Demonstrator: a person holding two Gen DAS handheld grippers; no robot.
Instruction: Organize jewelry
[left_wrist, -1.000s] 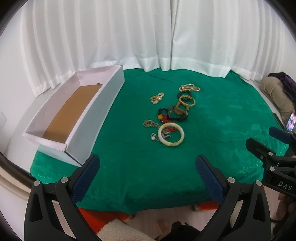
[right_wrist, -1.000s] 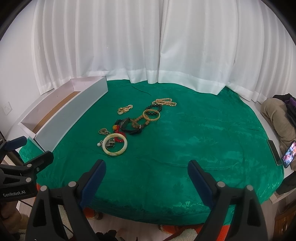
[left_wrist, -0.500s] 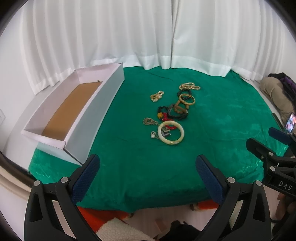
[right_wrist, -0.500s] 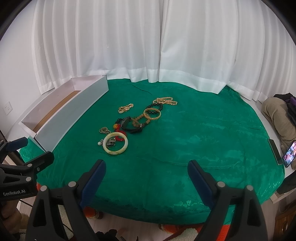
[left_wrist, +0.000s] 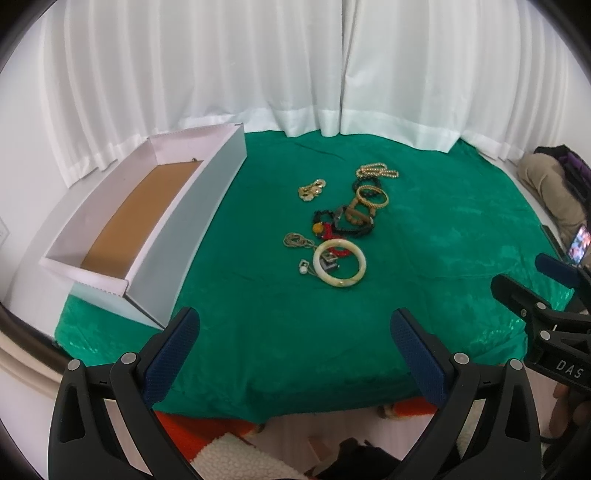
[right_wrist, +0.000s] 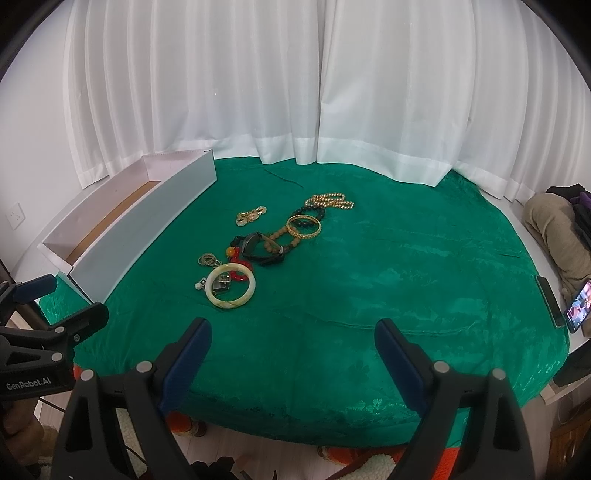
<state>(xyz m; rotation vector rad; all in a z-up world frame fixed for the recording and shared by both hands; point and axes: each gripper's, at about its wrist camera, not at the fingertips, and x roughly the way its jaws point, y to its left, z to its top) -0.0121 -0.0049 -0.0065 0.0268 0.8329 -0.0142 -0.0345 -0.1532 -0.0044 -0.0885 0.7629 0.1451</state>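
Several pieces of jewelry lie in a loose row on the green cloth (left_wrist: 258, 314) (right_wrist: 369, 277): a pale jade bangle (left_wrist: 339, 263) (right_wrist: 231, 287) nearest me, a gold bangle (left_wrist: 372, 195) (right_wrist: 303, 226), a gold bead necklace (left_wrist: 376, 171) (right_wrist: 330, 201), a gold chain piece (left_wrist: 312, 191) (right_wrist: 251, 216) and dark bead bracelets (left_wrist: 345, 221) (right_wrist: 262, 249). A white box (left_wrist: 147, 225) (right_wrist: 122, 236) with a brown floor stands at the left. My left gripper (left_wrist: 295, 338) and right gripper (right_wrist: 293, 345) both hover open over the near edge, well short of the jewelry, with nothing between their fingers.
White curtains hang behind the table. A phone with a lit screen (right_wrist: 578, 306) lies at the right edge, beside a bundle of clothes (right_wrist: 554, 229). An orange and cream rug (left_wrist: 221, 443) shows below the front edge. The cloth right of the jewelry is bare.
Both grippers have drifted slightly; the jewelry and box sit a little lower in the left view than before. Nothing on the cloth has moved.
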